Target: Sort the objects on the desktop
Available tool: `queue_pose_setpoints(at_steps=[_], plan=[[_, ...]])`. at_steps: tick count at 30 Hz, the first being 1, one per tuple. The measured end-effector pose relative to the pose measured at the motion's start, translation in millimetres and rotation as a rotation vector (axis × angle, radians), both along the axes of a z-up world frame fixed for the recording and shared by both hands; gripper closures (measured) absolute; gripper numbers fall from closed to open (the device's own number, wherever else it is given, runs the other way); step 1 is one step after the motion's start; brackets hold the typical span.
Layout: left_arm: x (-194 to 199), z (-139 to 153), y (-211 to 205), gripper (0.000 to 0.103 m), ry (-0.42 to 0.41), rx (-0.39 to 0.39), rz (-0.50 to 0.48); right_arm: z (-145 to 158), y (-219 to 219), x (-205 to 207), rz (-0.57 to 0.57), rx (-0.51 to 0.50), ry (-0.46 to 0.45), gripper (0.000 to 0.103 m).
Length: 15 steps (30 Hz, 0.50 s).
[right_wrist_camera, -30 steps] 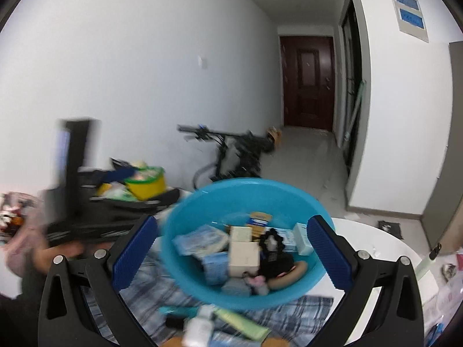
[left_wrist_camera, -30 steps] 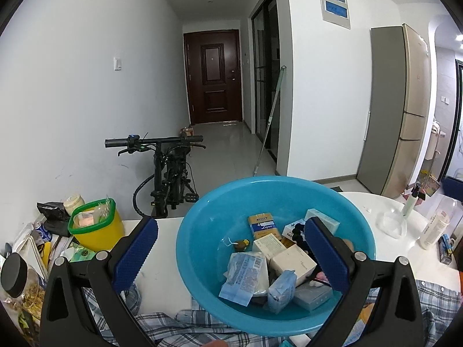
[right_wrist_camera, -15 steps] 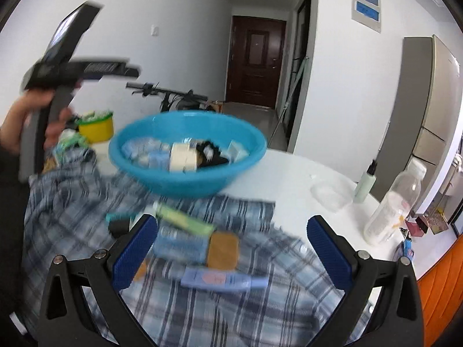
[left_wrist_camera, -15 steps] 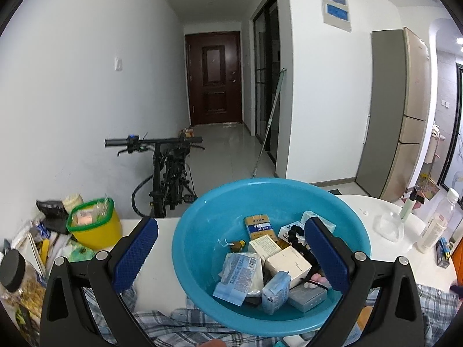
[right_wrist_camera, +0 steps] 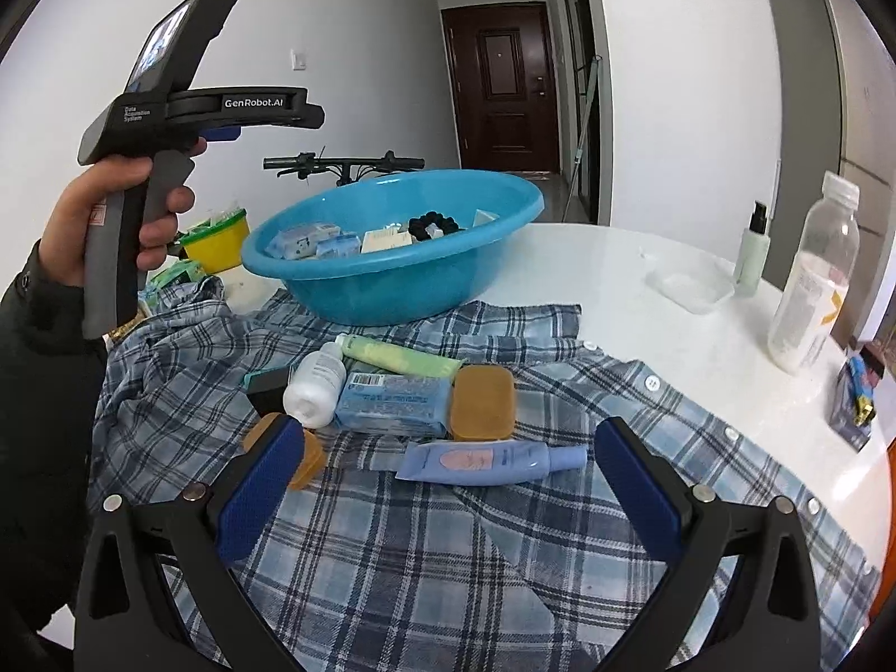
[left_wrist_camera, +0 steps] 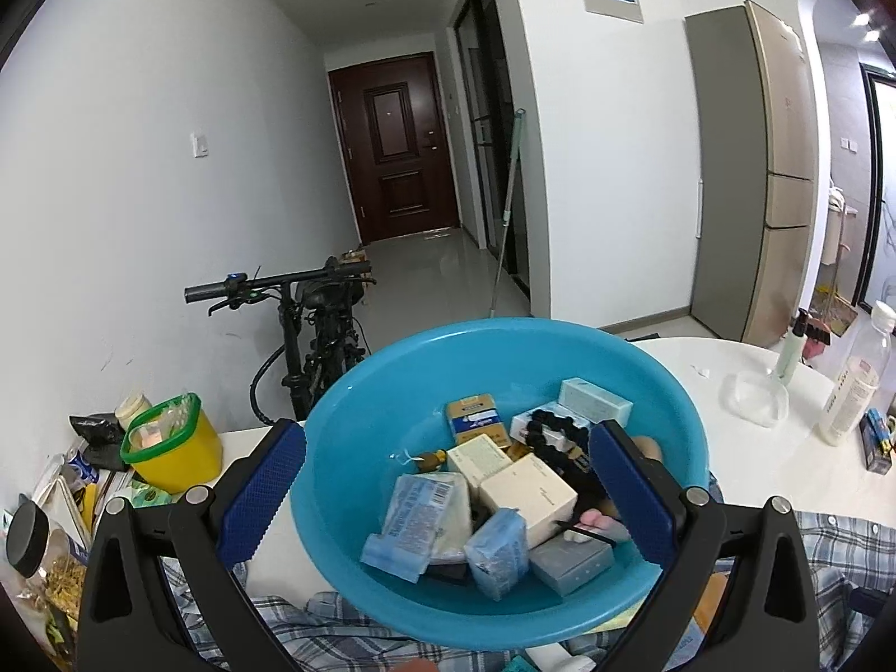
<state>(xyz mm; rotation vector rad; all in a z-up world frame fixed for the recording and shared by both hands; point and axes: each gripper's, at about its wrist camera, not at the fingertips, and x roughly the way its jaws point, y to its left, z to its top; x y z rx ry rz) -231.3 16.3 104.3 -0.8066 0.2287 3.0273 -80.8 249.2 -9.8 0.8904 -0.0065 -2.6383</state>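
A blue basin [left_wrist_camera: 392, 420] [right_wrist_camera: 392, 274] on the white table holds several small boxes, packets and a black beaded bracelet [left_wrist_camera: 551, 428]. My left gripper [left_wrist_camera: 448, 490] is open and empty, held above the basin; its body shows in the right wrist view [right_wrist_camera: 168, 112]. My right gripper [right_wrist_camera: 448, 490] is open and empty, low over a plaid shirt [right_wrist_camera: 448, 560]. On the shirt lie a white bottle [right_wrist_camera: 316, 378], a green tube [right_wrist_camera: 400, 358], a blue packet [right_wrist_camera: 392, 403], a brown soap bar [right_wrist_camera: 483, 402], a blue tube [right_wrist_camera: 487, 462] and an orange piece [right_wrist_camera: 307, 456].
A yellow tub with a green rim [left_wrist_camera: 171, 448] and clutter stand at the table's left. A tall clear bottle [right_wrist_camera: 812, 274], a green spray bottle [right_wrist_camera: 753, 249] and a clear dish [right_wrist_camera: 691, 285] stand at the right. A bicycle [left_wrist_camera: 313, 330] leans behind the table.
My right gripper has pulled back from the basin and dropped low over the shirt. My left gripper has stayed over the basin, shifting slightly.
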Motion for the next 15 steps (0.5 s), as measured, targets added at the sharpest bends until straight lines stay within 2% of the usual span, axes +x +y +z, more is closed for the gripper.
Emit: queue_pose_setpoints(at_steps=[6, 11, 15], plan=[[3.3, -2.3, 12.6, 0.000, -0.010, 0.068, -0.040, -10.3, 6.8, -4.0, 0.005, -0.022, -0.025, 0.000], [15.2, 0.6, 27.5, 0.000, 0.009, 0.022, -0.047, -11.9, 9.6, -2.3, 0.026, -0.038, -0.020, 0.000], [39.8, 0.7, 25.9, 0.000, 0.016, 0.020, -0.035, -17.6, 8.8, -2.2, 0.058, -0.033, -0.032, 0.000]])
